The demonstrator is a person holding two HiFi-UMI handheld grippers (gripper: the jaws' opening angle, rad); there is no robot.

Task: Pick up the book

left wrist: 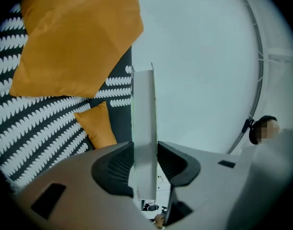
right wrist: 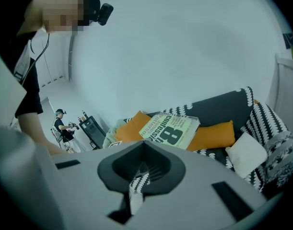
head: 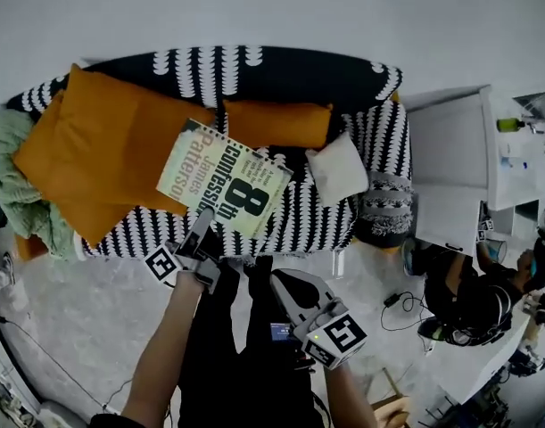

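Book (head: 226, 178): clamped by its near edge in my left tool (left wrist: 145, 157), cover up, printed "8th Confession" and "James Patterson"; it hangs tilted in the air over the sofa (head: 290, 74), apart from my right tool (right wrist: 144, 147)
Left tool: clenched on the book; both dark pads press its faces, and it stands edge-on between them with pale wall behind its top
Right tool: pads closed tip to tip, grasping nothing; a sliver of sofa pattern shows through the gap under the tips; in the head view it sits below and right of the book
Sofa: black with rows of white marks, set against a pale wall
Big cushion (head: 103, 150): orange, at the sofa's left end; in the head view the book's left corner overlaps it
Small cushion (head: 276, 123): orange, against the backrest, just beyond the book's far edge
White cushion (head: 337, 169): on the seat right of the book, not touching it
Grey cushion (head: 385, 205): patterned, at the sofa's right end, below the white cushion in the head view
Blanket (head: 18, 185): green, heaped at the left end beside the big cushion
Cabinet (head: 450, 150): white, just right of the sofa
Person (head: 468, 306): in dark clothes, low at the right of the head view, near the cabinet
Floor (head: 76, 310): pale and mottled, in front of the sofa
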